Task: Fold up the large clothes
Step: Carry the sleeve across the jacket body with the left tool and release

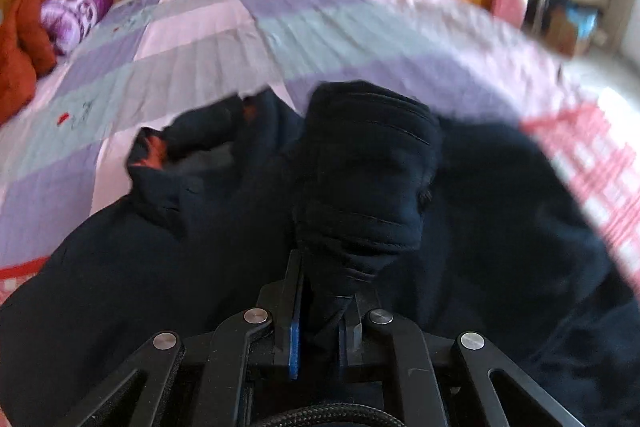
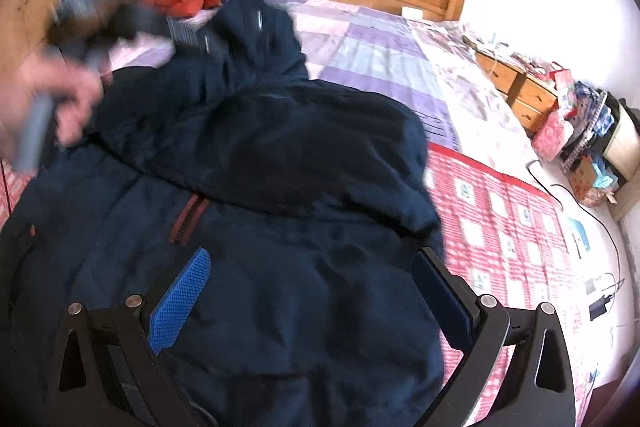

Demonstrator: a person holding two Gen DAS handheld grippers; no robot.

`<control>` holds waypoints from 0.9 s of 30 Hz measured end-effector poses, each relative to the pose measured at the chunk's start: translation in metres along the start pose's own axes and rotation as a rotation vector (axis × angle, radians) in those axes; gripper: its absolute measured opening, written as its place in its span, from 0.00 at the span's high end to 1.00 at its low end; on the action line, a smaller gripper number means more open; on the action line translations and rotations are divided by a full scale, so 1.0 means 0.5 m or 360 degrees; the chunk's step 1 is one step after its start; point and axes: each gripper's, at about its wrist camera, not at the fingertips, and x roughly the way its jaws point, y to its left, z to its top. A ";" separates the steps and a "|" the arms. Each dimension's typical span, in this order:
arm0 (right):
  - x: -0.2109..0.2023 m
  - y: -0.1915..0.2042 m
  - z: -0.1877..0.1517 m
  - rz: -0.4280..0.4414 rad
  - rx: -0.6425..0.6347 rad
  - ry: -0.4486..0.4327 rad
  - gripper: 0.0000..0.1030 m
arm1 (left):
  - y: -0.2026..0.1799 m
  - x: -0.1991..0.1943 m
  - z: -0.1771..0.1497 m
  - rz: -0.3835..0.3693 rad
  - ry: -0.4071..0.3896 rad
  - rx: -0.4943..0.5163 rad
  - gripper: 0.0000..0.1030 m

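the bed [image 2: 360, 43] carries everything here, its purple patchwork cover far and a red checked sheet near and right, and your dark navy jacket [image 2: 280, 187] lies spread across its near half, one fold of it already laid over the body. your left gripper [image 1: 320, 307] is clamped on a bunched sleeve or edge of that jacket, lifted off the bed and blurred with motion; carry it over in a low, even arc so the padded cloth lands flat and does not drag the layers beneath. your right gripper [image 2: 308, 291] hangs spread wide above the near hem, holding nothing; i judge it best used to pin the body down near the red zip trim [image 2: 188, 219] while the left lays its piece. release only once the edge lines up. as for containers, the wooden drawers [image 2: 520, 87] at the far right are shut, with clutter on top too blurred to name.
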 end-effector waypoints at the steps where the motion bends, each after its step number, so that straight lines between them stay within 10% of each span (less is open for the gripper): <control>1: 0.000 -0.010 -0.001 -0.0004 0.0008 0.0002 0.00 | -0.026 0.009 -0.009 0.0023 0.0010 0.0039 0.91; 9: 0.007 -0.049 -0.001 -0.0003 0.0108 0.0033 0.00 | -0.063 0.021 -0.055 0.0081 -0.0007 0.0094 0.81; 21: 0.045 -0.041 0.078 0.0023 0.0248 0.0028 0.00 | -0.030 -0.089 -0.102 -0.0277 -0.0194 0.0005 0.66; 27: 0.114 -0.025 0.211 0.0172 0.0302 0.0020 0.00 | 0.119 -0.158 -0.144 -0.0055 -0.0267 -0.0187 0.63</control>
